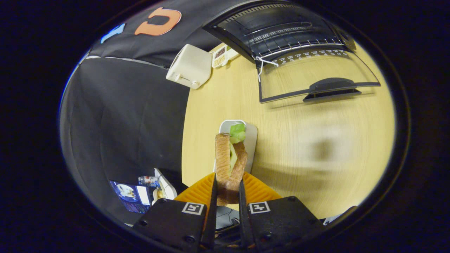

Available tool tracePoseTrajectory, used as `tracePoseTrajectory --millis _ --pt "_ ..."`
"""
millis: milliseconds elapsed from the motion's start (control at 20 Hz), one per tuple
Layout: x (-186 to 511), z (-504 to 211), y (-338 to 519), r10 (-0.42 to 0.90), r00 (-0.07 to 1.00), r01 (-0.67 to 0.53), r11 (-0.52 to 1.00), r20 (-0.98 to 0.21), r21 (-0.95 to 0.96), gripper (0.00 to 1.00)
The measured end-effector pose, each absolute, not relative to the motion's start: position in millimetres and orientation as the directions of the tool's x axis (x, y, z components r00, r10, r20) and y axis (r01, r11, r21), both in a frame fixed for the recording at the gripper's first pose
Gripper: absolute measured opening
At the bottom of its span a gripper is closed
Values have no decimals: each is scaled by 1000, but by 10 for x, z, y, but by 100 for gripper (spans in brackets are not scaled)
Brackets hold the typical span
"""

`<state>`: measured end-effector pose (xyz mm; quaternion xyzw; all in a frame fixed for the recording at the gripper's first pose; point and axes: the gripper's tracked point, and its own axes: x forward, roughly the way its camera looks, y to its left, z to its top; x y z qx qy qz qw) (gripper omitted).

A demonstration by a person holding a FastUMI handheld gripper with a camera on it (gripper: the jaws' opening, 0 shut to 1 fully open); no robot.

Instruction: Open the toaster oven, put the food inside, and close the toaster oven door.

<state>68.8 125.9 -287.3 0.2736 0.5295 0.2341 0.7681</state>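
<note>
A: Gripper [227, 191] first. State?

B: Clenched on the sandwich [229, 163]. Both fingers [212, 196] press its sides, one at 9 o'clock of the bread, one at 3. Sandwich stands on edge between them, sticking out toward 12. Two bread slices, pale filling between, lettuce leaf [238, 132] poking out the far end.

A: Under it?

B: One white plate [251, 140], just beyond the fingertips at 12 o'clock. Can't tell if the sandwich touches it; looks lifted off.

A: Toaster oven?

B: One toaster oven [277, 31], well ahead at about 1 o'clock from the gripper. Door [313, 79] is open, folded down flat toward the table, glass pane with a dark handle [332, 88] on its near edge. One wire rack [299, 45] visible inside.

A: Surface?

B: Light wood-grain table [291, 151]. Blurred shadow patch on it at 3 o'clock from the sandwich.

A: Other stuff on it?

B: One white boxy appliance [190, 66] at 11 o'clock, at the table's edge. One small compartment tray [222, 56] just beyond it, beside the oven. Contents too small to call.

A: Room?

B: Black cloth wall [126, 112] off the table's side at 9 to 10 o'clock. One lit screen [132, 195] down low at 8 o'clock, one small bottle [147, 180] next to it.
</note>
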Motion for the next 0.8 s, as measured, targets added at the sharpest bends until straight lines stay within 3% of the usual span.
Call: tracePoseTrajectory --millis 200,400,600,800 --pt "708 -2503 1155 682 379 -82 698 -626 711 33" --pt "947 -2124 789 665 509 -63 662 -547 747 33" --pt "1381 -2024 187 556 670 26 644 -492 764 32" --pt "1930 -2042 -284 407 833 142 498 -375 855 32"
